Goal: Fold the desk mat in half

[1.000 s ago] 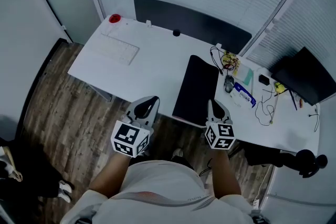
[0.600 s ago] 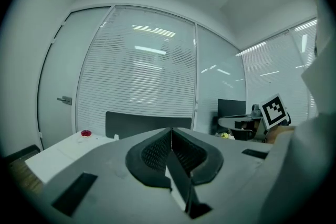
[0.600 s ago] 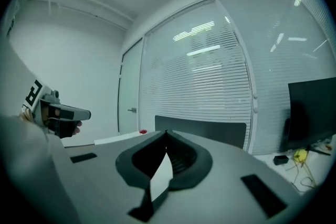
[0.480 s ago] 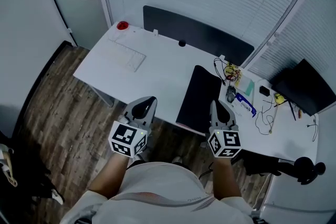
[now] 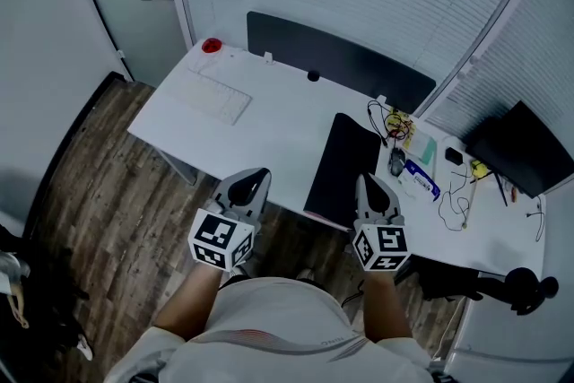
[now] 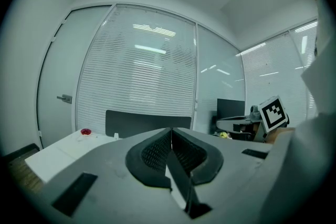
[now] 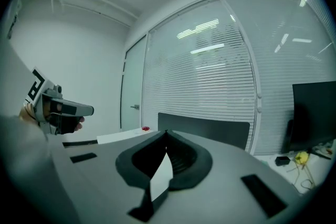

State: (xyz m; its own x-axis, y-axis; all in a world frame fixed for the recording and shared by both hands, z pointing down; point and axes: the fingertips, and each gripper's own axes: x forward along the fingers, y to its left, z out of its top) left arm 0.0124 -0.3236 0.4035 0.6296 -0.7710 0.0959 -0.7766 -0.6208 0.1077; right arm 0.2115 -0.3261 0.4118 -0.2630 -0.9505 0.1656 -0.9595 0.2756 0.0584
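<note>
A white desk point(image 5: 269, 117) is seen in a room walled with blinds. Nearest, both tools are held short of its edge: the left gripper point(image 5: 250, 185) and right gripper point(image 5: 371, 190) are each closed tip to tip on nothing. Just beyond the right one, the mat point(image 5: 345, 159) lies as a narrow dark strip. Since a second ago only slight drift is noted. The mat is unmoved, and whether it is doubled cannot be told.

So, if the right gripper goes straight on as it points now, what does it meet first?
Probably the dark panel behind the desk. The right gripper, claw shut, points about level, so it should pass above the desk mat. Height is unclear; it might reach the blinds.
</note>
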